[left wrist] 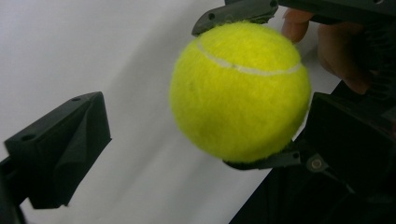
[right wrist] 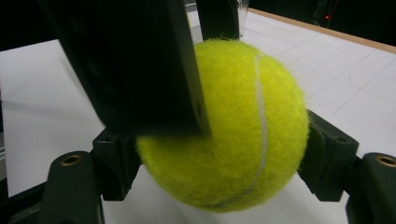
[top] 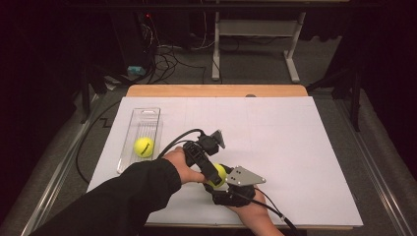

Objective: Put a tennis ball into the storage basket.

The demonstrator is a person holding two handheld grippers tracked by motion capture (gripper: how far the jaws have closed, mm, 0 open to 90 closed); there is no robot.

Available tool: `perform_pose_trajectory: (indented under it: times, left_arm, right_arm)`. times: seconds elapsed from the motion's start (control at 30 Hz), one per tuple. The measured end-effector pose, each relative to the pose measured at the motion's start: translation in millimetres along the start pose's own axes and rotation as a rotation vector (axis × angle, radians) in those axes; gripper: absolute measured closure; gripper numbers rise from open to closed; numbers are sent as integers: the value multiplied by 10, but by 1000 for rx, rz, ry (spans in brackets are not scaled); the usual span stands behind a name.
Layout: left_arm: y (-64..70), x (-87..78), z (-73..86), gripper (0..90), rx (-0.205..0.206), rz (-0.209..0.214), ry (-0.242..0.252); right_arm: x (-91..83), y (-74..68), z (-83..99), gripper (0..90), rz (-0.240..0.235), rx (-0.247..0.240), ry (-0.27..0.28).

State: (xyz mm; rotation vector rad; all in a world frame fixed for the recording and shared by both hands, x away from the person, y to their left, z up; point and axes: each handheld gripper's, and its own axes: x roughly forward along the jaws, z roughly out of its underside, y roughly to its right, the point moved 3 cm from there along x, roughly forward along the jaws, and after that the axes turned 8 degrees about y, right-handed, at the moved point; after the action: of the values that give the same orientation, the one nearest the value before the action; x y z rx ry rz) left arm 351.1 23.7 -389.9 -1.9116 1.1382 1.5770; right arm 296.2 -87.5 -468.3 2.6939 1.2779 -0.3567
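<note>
Yellow tennis ball clamped in right gripper, left gripper alongside

Yellow-green tennis ball (right wrist: pixel 229 126) sits pinched between both jaws of the right gripper (right wrist: pixel 219 163), one jaw pressing each side, just above the white tabletop (top: pixel 295 147) near its front edge. Same ball in the high view (top: pixel 218 175), between the two hands. Left gripper (top: pixel 212 173) reaches in from the left with jaws spread apart; in the left gripper view one jaw stands well clear of the ball (left wrist: pixel 240 91), the other is right beside it, contact possibly there but hard to tell. Second tennis ball (top: pixel 143 146) lies in a clear plastic tray (top: pixel 145 115) at the tabletop's left side, well apart from the grippers. Dark sleeve (top: pixel 123 196) on the left forearm.
</note>
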Motion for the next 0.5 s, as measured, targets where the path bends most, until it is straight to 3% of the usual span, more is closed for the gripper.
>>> perform_pose_trajectory:
  times: [0.07,0.1,0.37,0.5]
  left_arm:
    - [12,36,-4,40,0,12,-1]
    - [13,40,-6,59,6,17,-9]
    - [40,86,-10,237,5,84,-2]
    - [38,94,-8,265,8,81,-6]
  right_arm:
    - [-8,-4,-18,261,-14,-4,4]
    - [-2,-14,-25,261,10,-4,19]
    - [-7,-19,-42,260,12,-17,36]
    - [-7,-19,-37,259,11,-10,25]
